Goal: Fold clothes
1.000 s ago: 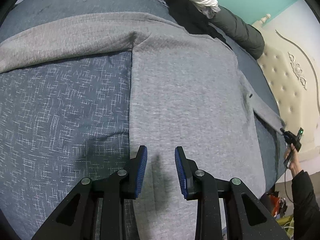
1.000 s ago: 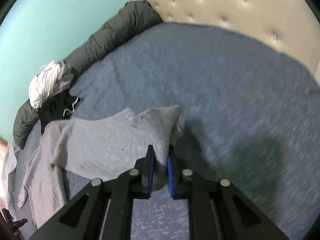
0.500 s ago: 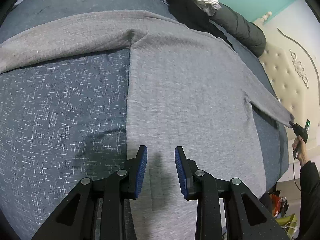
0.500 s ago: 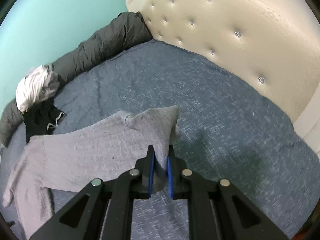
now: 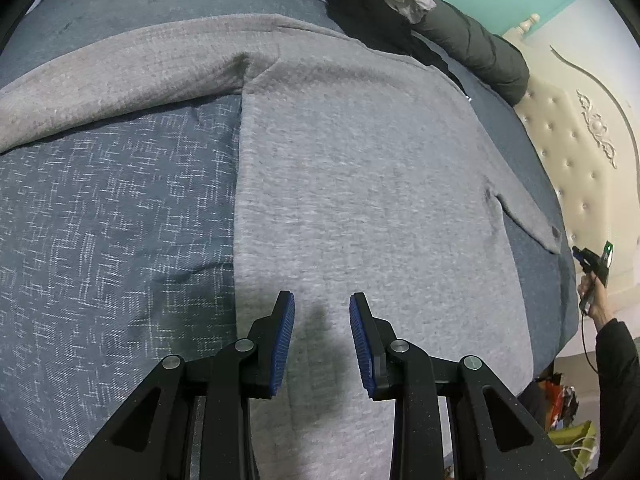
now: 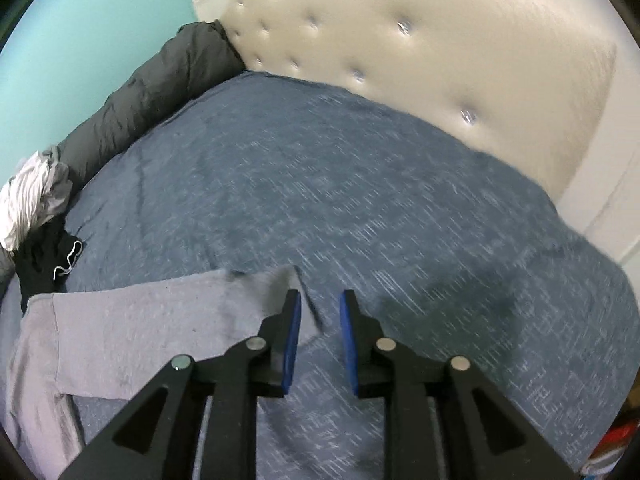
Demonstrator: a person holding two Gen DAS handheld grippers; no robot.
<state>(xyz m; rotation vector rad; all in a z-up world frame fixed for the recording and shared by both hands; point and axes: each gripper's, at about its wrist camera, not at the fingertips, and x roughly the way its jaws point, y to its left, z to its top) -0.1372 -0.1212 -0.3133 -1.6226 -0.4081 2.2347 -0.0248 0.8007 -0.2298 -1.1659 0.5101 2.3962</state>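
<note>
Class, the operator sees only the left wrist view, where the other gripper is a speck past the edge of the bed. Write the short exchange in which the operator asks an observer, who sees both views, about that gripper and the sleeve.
Operator: My left gripper hangs open over the grey top. Is the right gripper shut on the sleeve?
Observer: No. Its jaws stand open and nothing is pinched between them.
Operator: Where is the end of the sleeve, then?
Observer: It lies on the bedcover, beside the finger on the picture's left, with one corner reaching into the gap.
</note>
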